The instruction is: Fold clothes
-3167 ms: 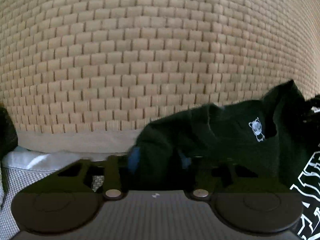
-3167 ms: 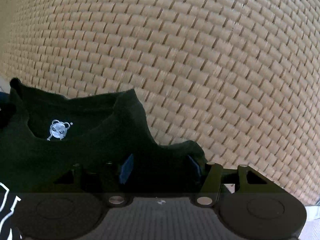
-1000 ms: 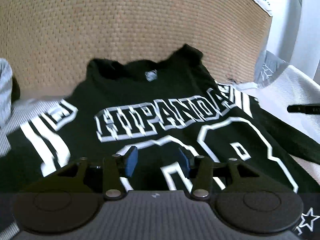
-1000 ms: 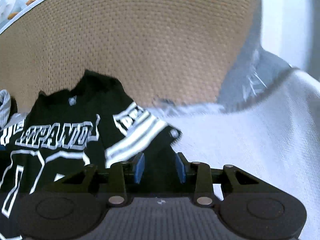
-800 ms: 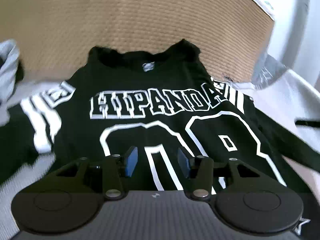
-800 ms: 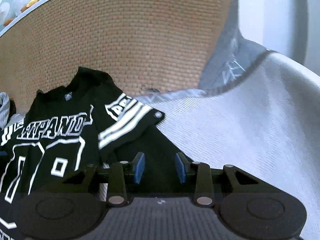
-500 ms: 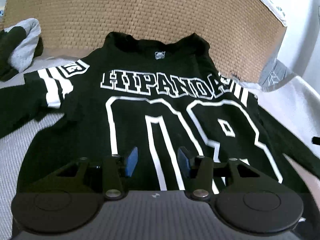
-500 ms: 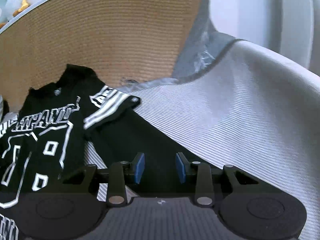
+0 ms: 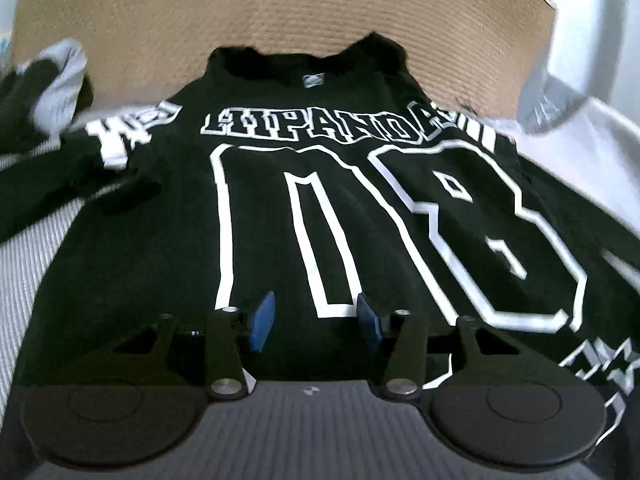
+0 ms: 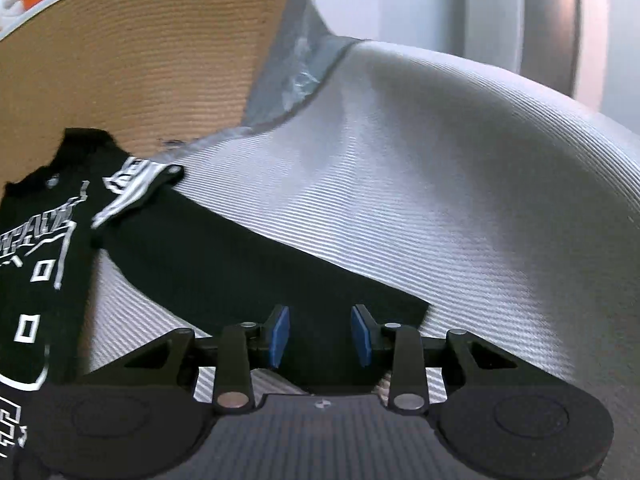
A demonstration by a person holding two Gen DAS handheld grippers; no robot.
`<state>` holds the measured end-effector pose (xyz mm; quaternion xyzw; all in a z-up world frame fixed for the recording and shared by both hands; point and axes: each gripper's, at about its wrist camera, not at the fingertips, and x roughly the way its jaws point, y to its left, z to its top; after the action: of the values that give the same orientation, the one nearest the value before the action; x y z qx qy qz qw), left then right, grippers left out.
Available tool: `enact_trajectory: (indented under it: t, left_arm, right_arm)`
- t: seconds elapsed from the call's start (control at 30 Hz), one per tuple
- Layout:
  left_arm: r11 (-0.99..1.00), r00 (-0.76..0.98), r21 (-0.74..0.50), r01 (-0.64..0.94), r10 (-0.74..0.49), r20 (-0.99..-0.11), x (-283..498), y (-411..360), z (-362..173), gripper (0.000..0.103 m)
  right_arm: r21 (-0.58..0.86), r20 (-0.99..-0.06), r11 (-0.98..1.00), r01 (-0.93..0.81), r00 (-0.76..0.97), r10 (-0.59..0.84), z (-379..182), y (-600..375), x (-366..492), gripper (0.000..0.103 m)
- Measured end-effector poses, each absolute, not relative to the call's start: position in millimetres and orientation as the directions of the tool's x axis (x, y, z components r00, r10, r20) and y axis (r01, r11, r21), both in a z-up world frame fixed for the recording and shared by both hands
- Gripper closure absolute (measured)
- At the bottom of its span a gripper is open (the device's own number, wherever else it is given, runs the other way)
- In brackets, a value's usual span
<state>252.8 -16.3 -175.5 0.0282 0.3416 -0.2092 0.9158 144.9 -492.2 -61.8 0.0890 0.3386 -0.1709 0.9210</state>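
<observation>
Left gripper points forward, its 2 jaws parted and holding nothing. Right gripper likewise, jaws apart and empty.

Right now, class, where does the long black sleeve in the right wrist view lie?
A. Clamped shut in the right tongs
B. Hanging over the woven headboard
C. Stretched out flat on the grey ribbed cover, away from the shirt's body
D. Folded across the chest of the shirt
C: the sleeve runs flat across the grey cover, away from the shirt, its cuff end at the open right tongs.
</observation>
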Motion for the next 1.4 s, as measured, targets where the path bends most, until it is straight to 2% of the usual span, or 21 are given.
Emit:
enact_trajectory:
  t: [0.23,0.47,0.83,0.9,0.93,0.97,1.07,1.17,1.4]
  left_arm:
    - [0.91,0.701,-0.074,0.408,-0.364,-0.613,249,-19,-181,0.045]
    - [0.915,0.716,-0.049,0.401,-0.347,-0.606,247,-24,-183,0.044]
    - [0.913,0.721,-0.06,0.403,-0.357,-0.595,248,-22,-185,0.042]
    - [0.913,0.72,-0.063,0.403,-0.359,-0.594,248,-21,-185,0.042]
    - [0.913,0.72,-0.064,0.403,-0.36,-0.593,248,-21,-186,0.042]
    - [0.913,0.72,-0.065,0.404,-0.361,-0.592,248,-21,-186,0.042]
    - [0.912,0.72,-0.068,0.405,-0.363,-0.592,248,-21,-186,0.042]
    - [0.911,0.718,-0.073,0.406,-0.367,-0.592,249,-20,-186,0.042]
    - [0.912,0.718,-0.07,0.405,-0.364,-0.594,250,-20,-186,0.042]
  right_arm:
    - [0.102,-0.689,0.907,0.41,0.687,-0.233,-81,-512,136,0.062]
    - [0.162,-0.668,0.891,0.425,0.712,-0.218,-87,-516,136,0.049]
    - [0.358,-0.608,0.858,0.369,0.789,-0.086,-91,-526,148,0.049]
    - [0.379,-0.604,0.847,0.373,0.793,-0.079,-90,-528,152,0.05]
    - [0.386,-0.603,0.843,0.376,0.794,-0.078,-89,-529,153,0.056]
    - [0.392,-0.603,0.838,0.379,0.794,-0.077,-89,-530,155,0.067]
    - [0.411,-0.601,0.825,0.387,0.796,-0.074,-87,-532,160,0.08]
    - [0.412,-0.572,0.817,0.404,0.812,-0.114,-78,-532,160,0.085]
    - [0.351,-0.437,0.85,0.392,0.872,-0.221,-19,-530,156,0.087]
